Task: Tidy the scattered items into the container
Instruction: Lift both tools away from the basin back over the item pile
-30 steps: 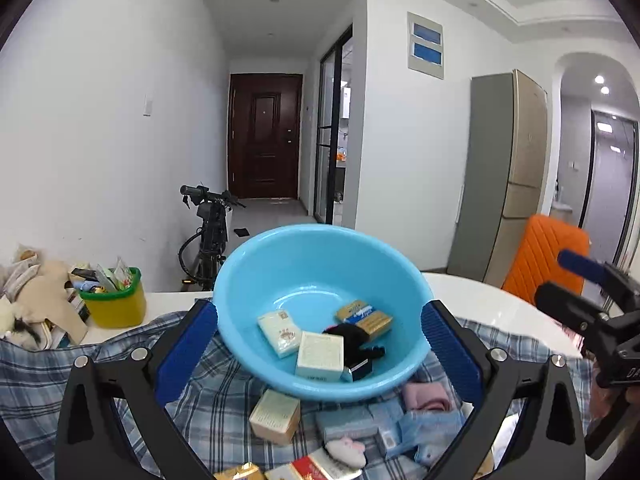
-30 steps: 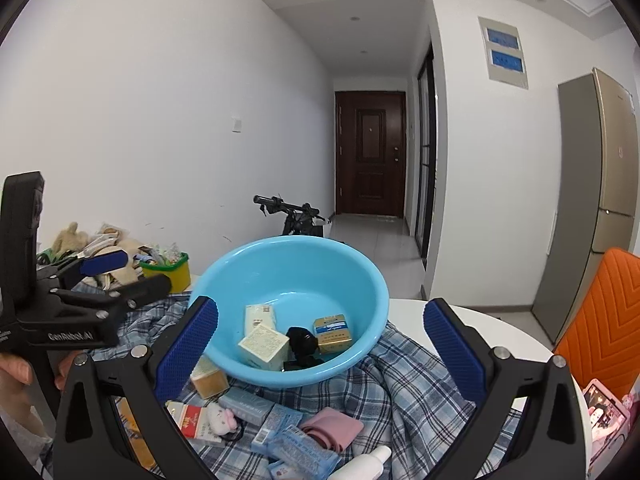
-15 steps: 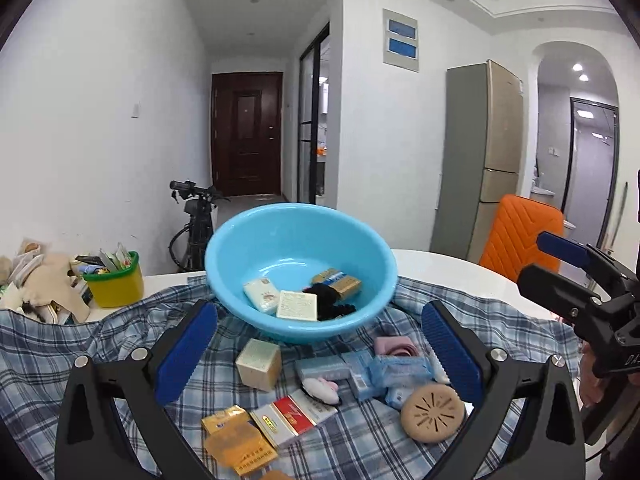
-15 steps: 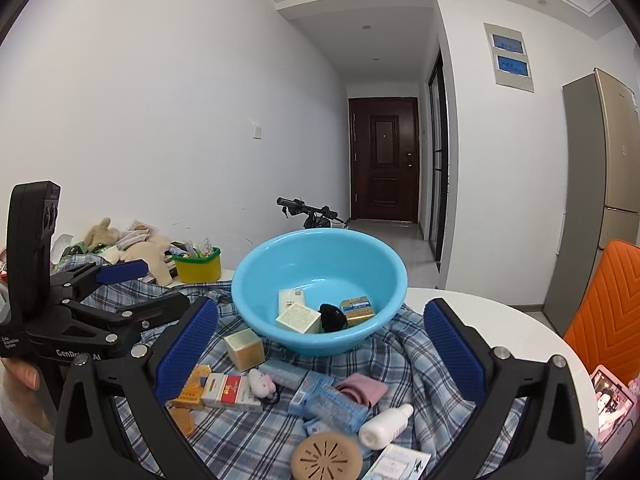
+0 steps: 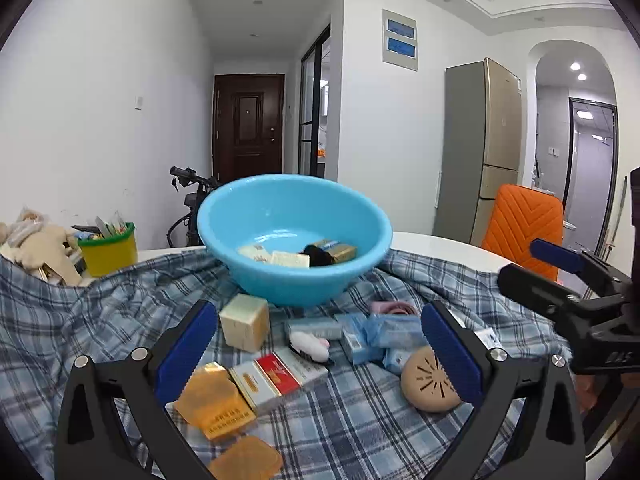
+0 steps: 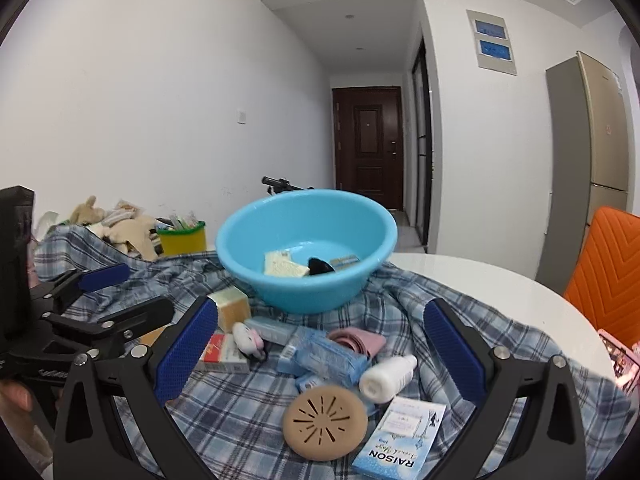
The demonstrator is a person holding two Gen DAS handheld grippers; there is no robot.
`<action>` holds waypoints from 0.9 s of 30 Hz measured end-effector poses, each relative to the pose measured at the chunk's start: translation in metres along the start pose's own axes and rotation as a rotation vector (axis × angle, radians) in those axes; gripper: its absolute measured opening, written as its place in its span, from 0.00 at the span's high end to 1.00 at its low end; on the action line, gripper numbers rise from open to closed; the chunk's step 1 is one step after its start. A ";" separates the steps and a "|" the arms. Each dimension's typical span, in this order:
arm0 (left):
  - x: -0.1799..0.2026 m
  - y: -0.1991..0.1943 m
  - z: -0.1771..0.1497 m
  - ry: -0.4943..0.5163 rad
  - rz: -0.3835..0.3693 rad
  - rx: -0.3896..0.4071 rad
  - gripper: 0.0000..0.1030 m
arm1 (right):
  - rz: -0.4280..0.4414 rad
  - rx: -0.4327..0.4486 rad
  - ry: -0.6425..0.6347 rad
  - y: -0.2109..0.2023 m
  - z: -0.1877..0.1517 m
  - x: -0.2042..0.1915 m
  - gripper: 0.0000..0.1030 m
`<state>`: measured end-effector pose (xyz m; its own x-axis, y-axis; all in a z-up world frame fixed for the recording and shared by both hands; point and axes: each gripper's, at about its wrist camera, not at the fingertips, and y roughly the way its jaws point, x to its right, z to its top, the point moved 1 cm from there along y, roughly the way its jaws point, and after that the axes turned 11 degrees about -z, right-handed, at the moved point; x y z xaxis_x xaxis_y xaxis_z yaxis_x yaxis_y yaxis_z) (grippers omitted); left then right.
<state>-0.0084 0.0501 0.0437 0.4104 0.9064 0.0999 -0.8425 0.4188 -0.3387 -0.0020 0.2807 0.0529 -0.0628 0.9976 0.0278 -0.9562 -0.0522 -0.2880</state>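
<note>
A light blue basin stands on a plaid cloth and holds a few small boxes and a black item. Scattered in front of it are a cream box, a red and white pack, orange packets, a small white toy, blue tissue packs, a pink item, a white bottle, a tan round disc and a blue and white box. My left gripper hangs open and empty above these items. My right gripper is likewise open and empty.
A yellow-green cup full of odds and ends and plush toys sit at the far left. The white round table shows bare to the right of the cloth. An orange chair stands beyond the table.
Both grippers have drawn back from the basin, which now looks smaller and farther. More scattered items have come into view in front of it. Both stay open.
</note>
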 end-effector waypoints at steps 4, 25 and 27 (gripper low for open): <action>0.003 0.005 -0.014 0.013 -0.013 -0.006 0.00 | -0.012 0.014 0.023 0.006 -0.014 0.005 0.00; -0.002 -0.001 -0.042 0.014 0.086 0.111 0.00 | -0.059 0.056 -0.001 0.013 -0.039 -0.003 0.00; -0.003 -0.004 -0.042 0.013 0.097 0.123 0.00 | -0.064 0.037 0.000 0.017 -0.039 -0.002 0.00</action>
<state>0.0079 0.0433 0.0055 0.3285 0.9426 0.0601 -0.9146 0.3334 -0.2289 -0.0071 0.2795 0.0104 -0.0007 0.9990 0.0449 -0.9683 0.0105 -0.2495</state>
